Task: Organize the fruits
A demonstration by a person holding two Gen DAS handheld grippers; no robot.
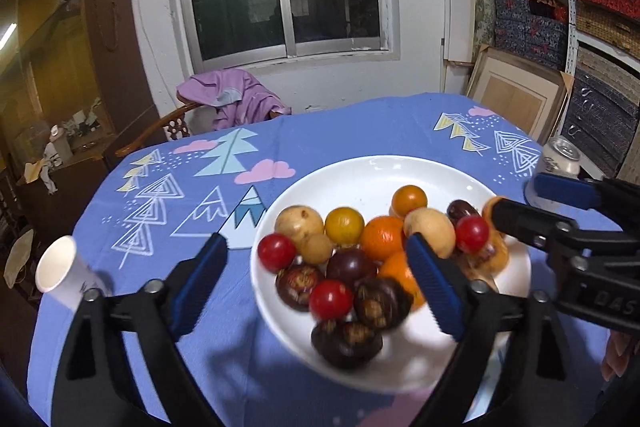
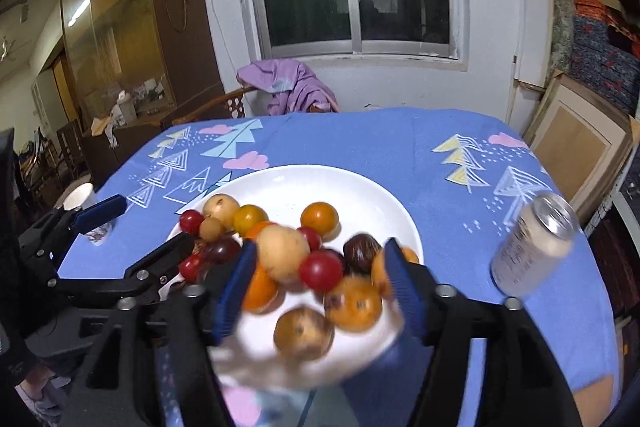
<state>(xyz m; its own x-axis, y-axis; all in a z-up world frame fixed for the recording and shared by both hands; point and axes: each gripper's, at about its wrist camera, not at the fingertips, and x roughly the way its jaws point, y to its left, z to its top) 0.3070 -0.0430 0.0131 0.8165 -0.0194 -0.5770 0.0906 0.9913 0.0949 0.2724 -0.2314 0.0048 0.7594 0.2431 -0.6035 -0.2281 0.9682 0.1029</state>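
A white plate (image 1: 360,171) on the blue tablecloth holds a heap of small fruits: red cherry tomatoes (image 1: 331,299), dark purple fruits (image 1: 346,343), oranges (image 1: 382,238), yellow tomatoes (image 1: 344,225) and tan fruits (image 1: 299,223). My left gripper (image 1: 316,283) is open, its jaws wide over the plate's near left part, empty. My right gripper (image 2: 320,287) is open over the plate's (image 2: 320,183) near side, with tan fruits (image 2: 283,254) and a red tomato (image 2: 321,271) between its pads, not gripped. It also shows in the left wrist view (image 1: 532,205).
A white paper cup (image 1: 64,273) lies at the table's left edge. A drink can (image 2: 534,241) stands right of the plate. A chair with a purple jacket (image 1: 232,101) stands behind the table. Shelves with boxes (image 1: 592,3) fill the right side.
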